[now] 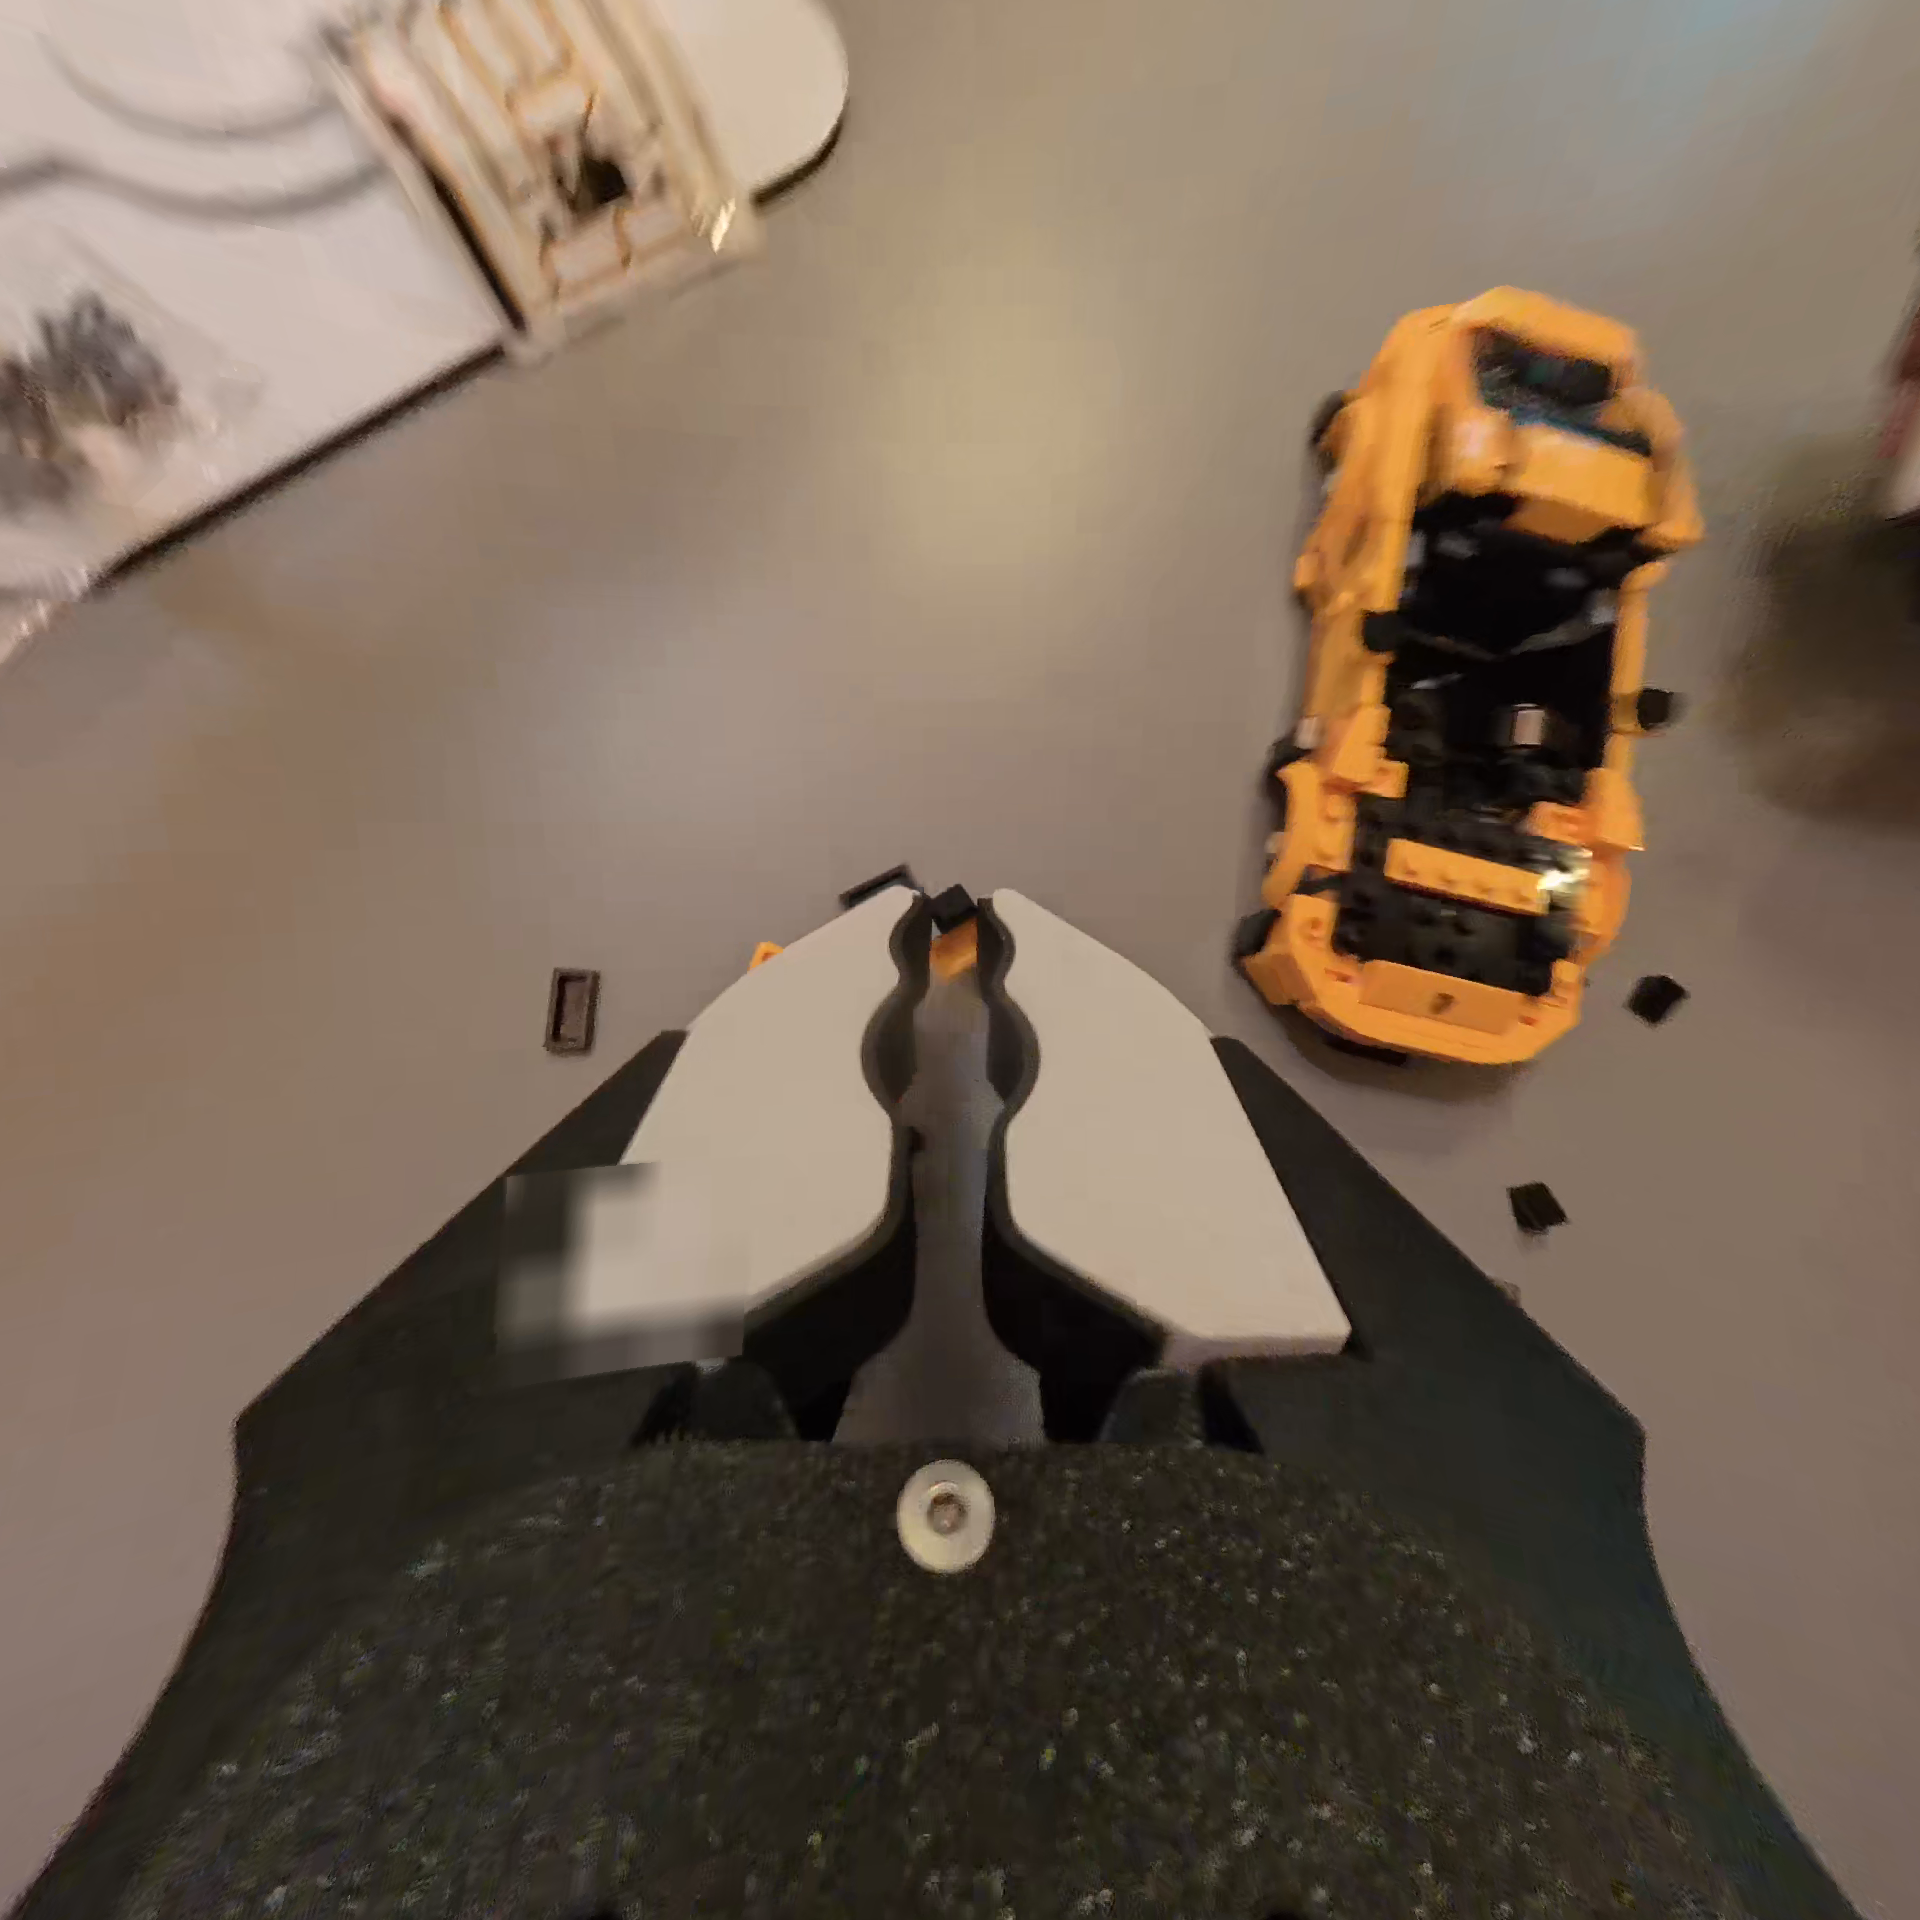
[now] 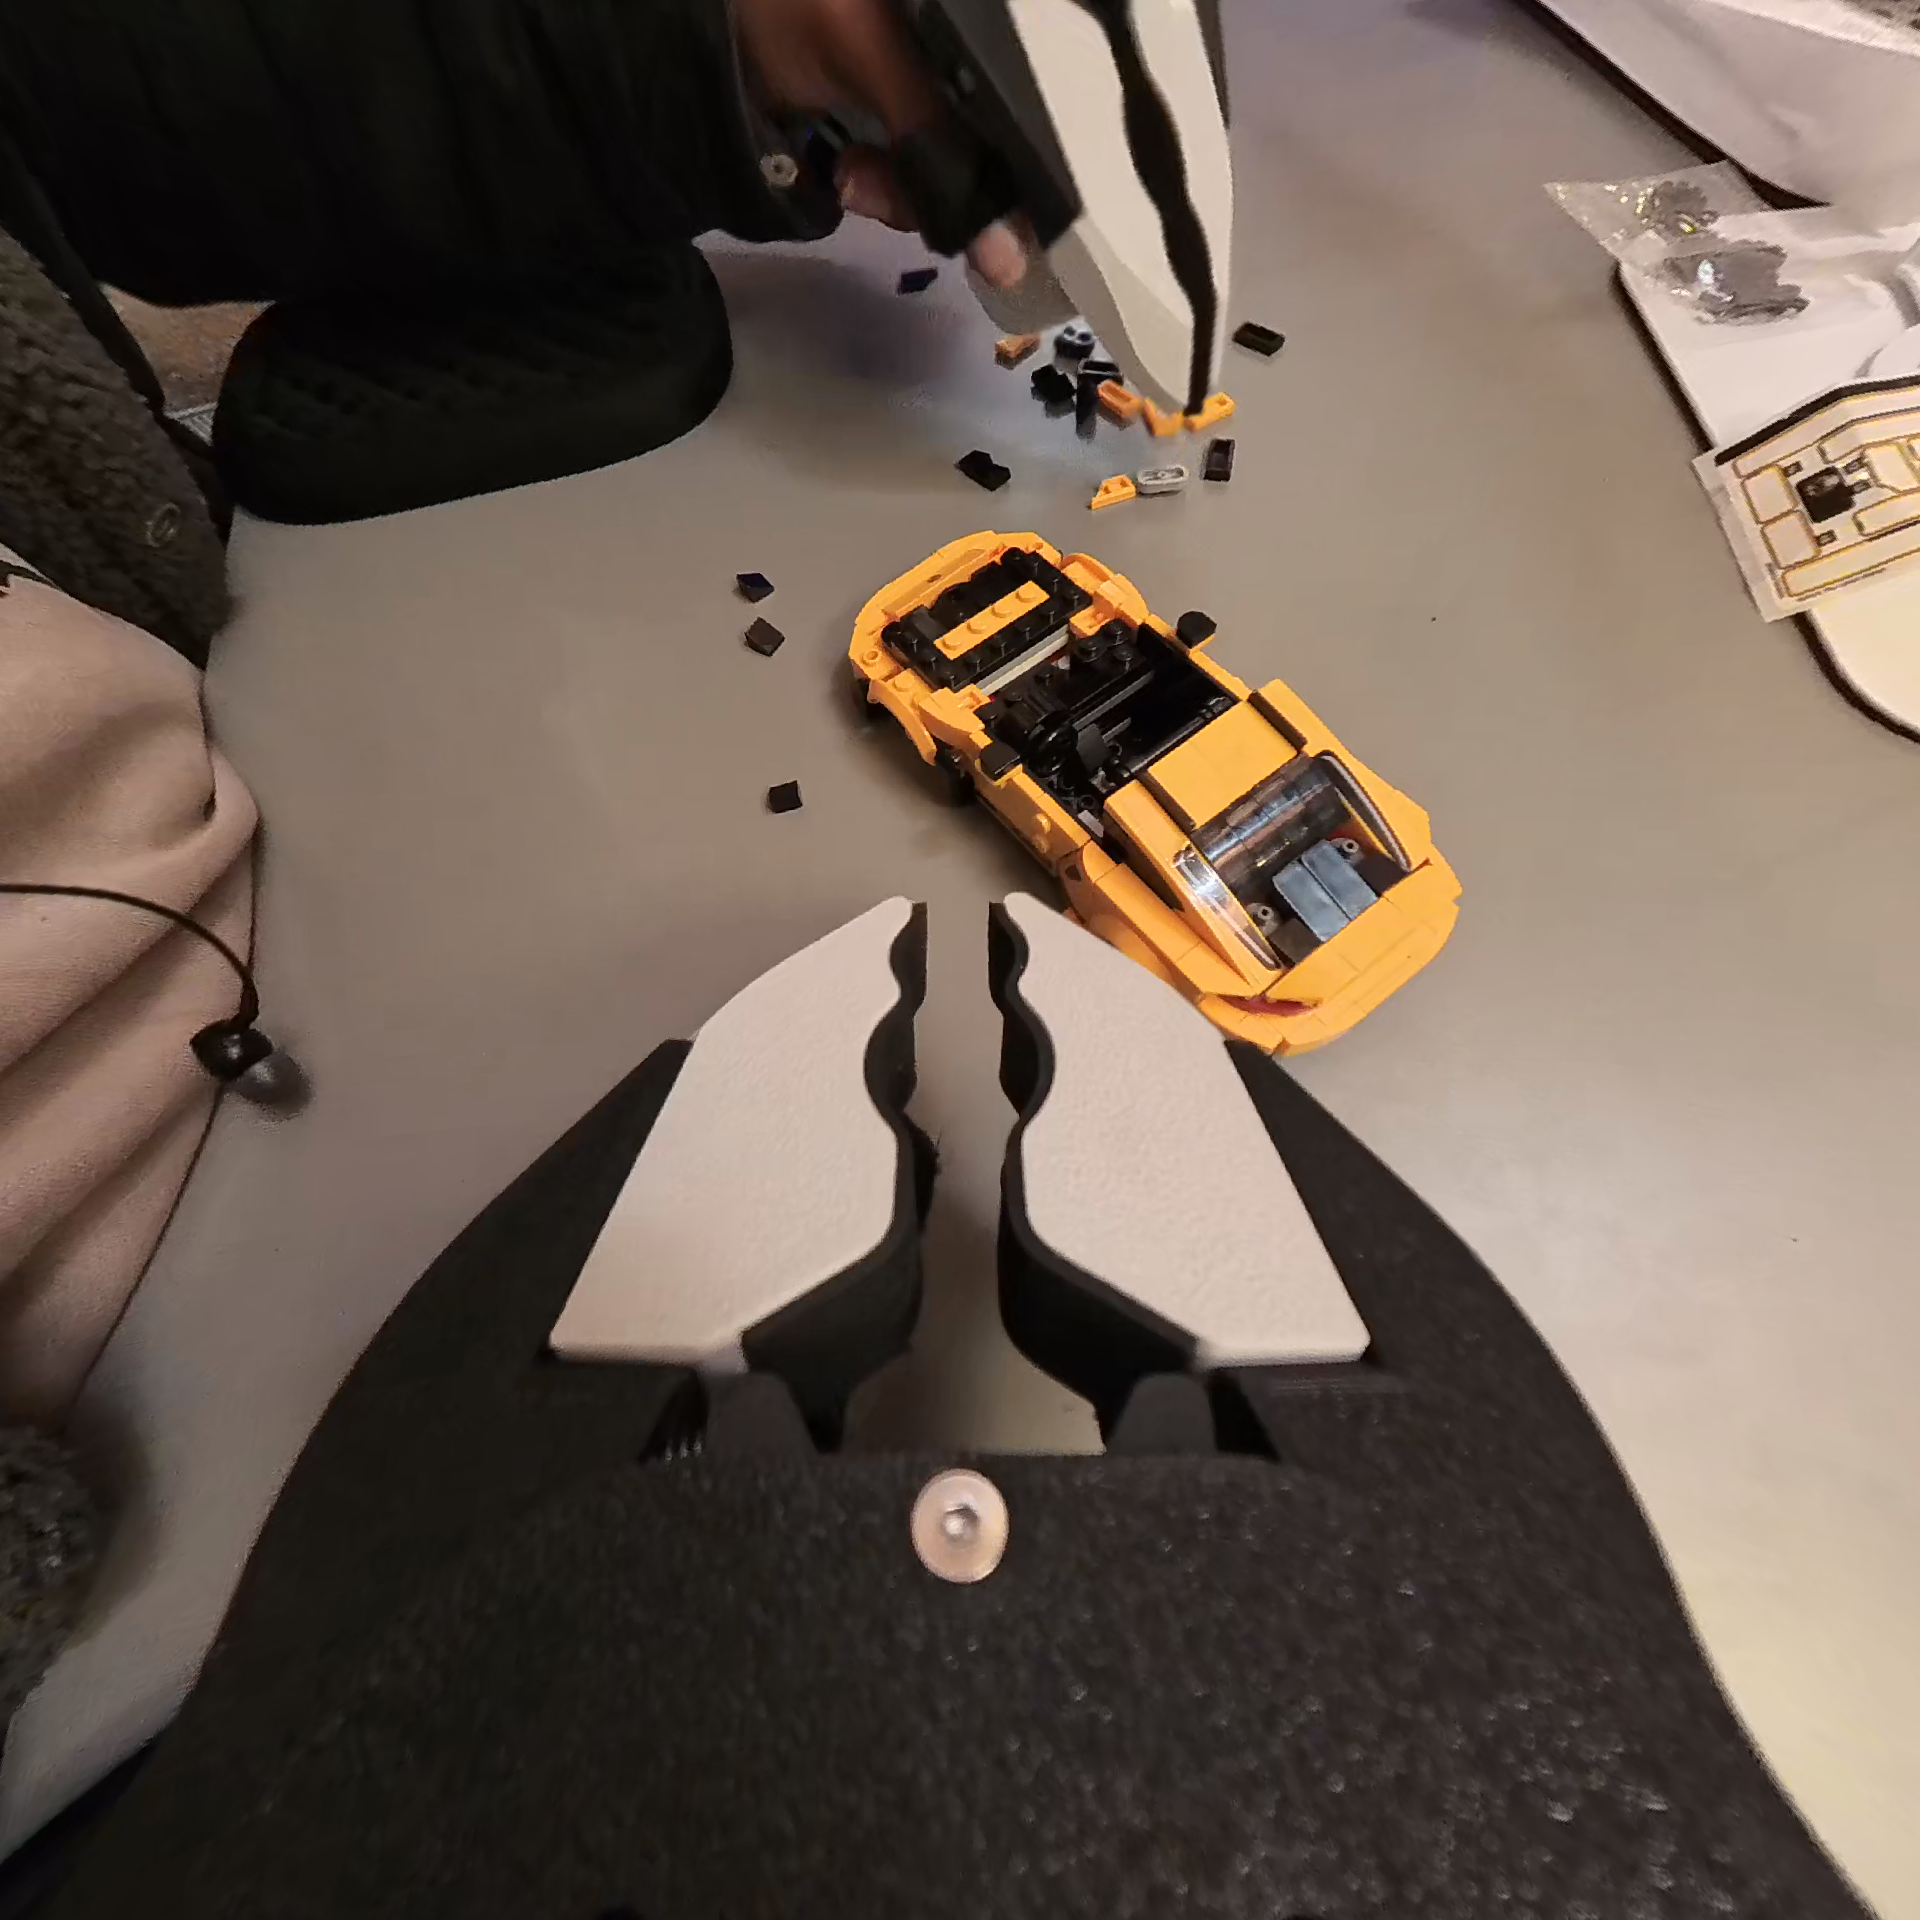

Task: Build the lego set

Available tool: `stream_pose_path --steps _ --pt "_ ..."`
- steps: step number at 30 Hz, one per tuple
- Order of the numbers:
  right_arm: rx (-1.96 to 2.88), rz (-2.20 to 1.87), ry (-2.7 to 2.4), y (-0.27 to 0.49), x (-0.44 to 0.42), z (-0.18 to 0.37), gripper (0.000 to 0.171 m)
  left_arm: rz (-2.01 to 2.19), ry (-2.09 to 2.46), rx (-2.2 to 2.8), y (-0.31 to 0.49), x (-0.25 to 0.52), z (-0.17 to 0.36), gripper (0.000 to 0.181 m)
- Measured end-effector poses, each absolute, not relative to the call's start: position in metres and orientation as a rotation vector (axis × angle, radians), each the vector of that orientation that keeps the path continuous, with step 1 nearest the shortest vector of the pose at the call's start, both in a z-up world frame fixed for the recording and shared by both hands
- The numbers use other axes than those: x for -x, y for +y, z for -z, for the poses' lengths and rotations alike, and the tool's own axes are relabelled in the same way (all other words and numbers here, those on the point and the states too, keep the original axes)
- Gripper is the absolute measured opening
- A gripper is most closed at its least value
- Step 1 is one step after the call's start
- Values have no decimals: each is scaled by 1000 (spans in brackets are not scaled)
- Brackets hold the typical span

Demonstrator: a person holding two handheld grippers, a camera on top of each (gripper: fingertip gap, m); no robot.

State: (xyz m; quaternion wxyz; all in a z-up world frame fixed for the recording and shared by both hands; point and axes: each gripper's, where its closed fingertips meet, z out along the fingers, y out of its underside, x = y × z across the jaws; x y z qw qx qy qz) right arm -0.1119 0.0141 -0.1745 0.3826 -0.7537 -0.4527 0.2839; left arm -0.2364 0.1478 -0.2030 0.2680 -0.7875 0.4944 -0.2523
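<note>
Left gripper (image 1: 948,906), white fingers with black pads, tips pinched on a small black lego piece (image 1: 951,902) over a scatter of loose black and orange bricks (image 2: 1117,400) on the grey tabletop (image 1: 623,727). Right gripper (image 2: 956,914) hovers empty, jaws parted by a narrow gap, just beside the half-built orange and black lego sports car (image 2: 1148,774), not touching it. Car sits mid-table, roof open, clear rear window on. White sticker sheet (image 2: 1818,514) and clear bag of dark parts (image 2: 1704,260) lie at the table's edge.
</note>
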Motion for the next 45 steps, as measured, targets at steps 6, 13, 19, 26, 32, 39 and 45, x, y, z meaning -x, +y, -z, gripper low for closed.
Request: stream_pose_path --steps 6,13,19,26,32,39,45 --pt "1849 -690 -1209 12 128 171 11 940 1298 1783 103 233 165 8" --pt "1780 -644 -1305 14 165 162 11 896 1174 1893 118 248 184 8" --pt "1754 -639 -1407 3 189 162 9 989 1415 1730 69 244 176 8" --pt "1799 -587 -1512 7 219 182 9 838 1644 1705 40 246 201 8" --pt "1808 -582 -1517 7 226 183 8 601 1838 1689 39 253 227 8" --pt "1854 -619 -1447 10 215 184 8 624 1876 1764 36 268 227 12" --pt "1856 -627 -1435 11 214 185 7 627 1876 1852 36 282 227 21"
